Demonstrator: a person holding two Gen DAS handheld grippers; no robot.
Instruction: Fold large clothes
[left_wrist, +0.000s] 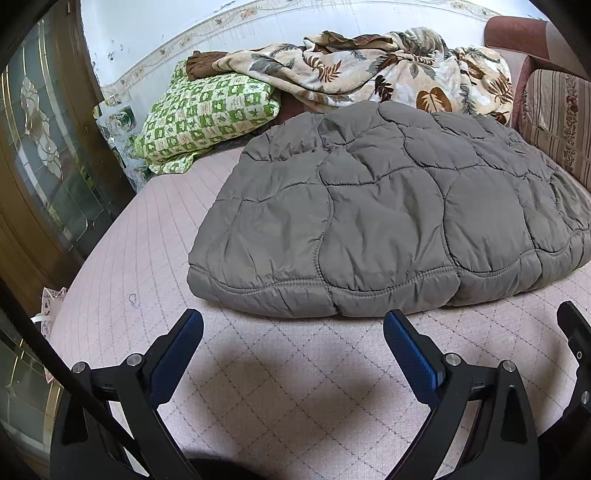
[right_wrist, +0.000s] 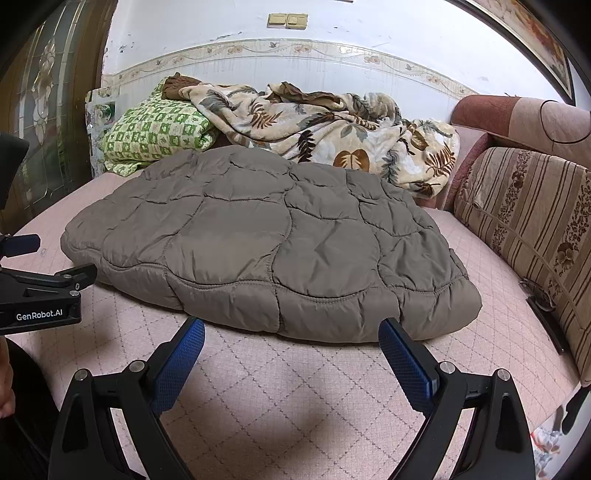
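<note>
A grey quilted puffer jacket (left_wrist: 388, 210) lies folded into a thick flat bundle on the pink quilted bed (left_wrist: 258, 387). It also shows in the right wrist view (right_wrist: 266, 240). My left gripper (left_wrist: 293, 325) is open and empty, just in front of the jacket's near hem. My right gripper (right_wrist: 291, 334) is open and empty, its tips at the jacket's near edge, not touching it. The left gripper's body shows at the left of the right wrist view (right_wrist: 40, 291).
A green checked blanket (left_wrist: 207, 118) and a leaf-print blanket (left_wrist: 388, 70) lie against the far wall. A striped cushion (right_wrist: 528, 221) and sofa arm (right_wrist: 517, 118) stand to the right. A dark glass-panelled door (left_wrist: 44, 155) is at the left.
</note>
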